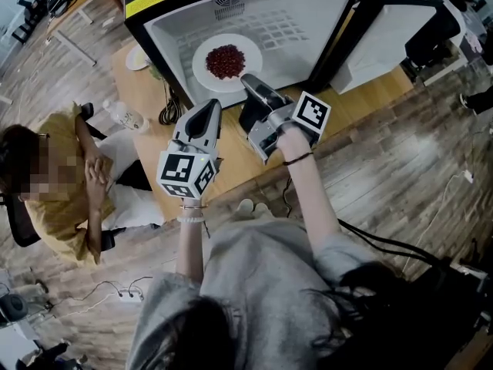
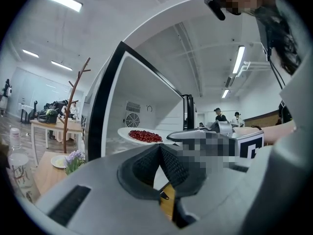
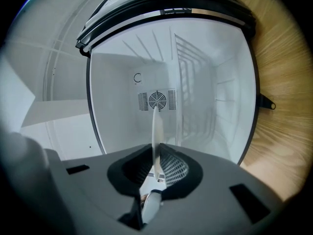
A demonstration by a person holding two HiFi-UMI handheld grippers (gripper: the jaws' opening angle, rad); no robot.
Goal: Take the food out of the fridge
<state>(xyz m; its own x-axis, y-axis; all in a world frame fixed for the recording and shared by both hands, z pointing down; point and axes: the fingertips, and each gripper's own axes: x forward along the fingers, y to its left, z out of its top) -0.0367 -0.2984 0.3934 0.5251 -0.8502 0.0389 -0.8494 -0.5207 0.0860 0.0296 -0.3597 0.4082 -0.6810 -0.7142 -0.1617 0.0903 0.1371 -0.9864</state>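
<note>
Your right tool [image 1: 248,81] is clamped on the near rim of the white plate [image 1: 202,64]. The red food [image 1: 225,60] is heaped in the plate's middle, and the plate sits level in the open fridge's [image 1: 308,29] mouth. Your left tool [image 1: 208,108] hangs just beside the right one, jaws pressed together on nothing, clear of the plate.

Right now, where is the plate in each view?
Head view: plate top centre, against the fridge opening, rim in the right gripper.
Left gripper view: plate centre, above the jaws.
Right gripper view: plate edge-on, a thin upright line between the jaws.
Shared landmark: the fridge's fan vent.
</note>
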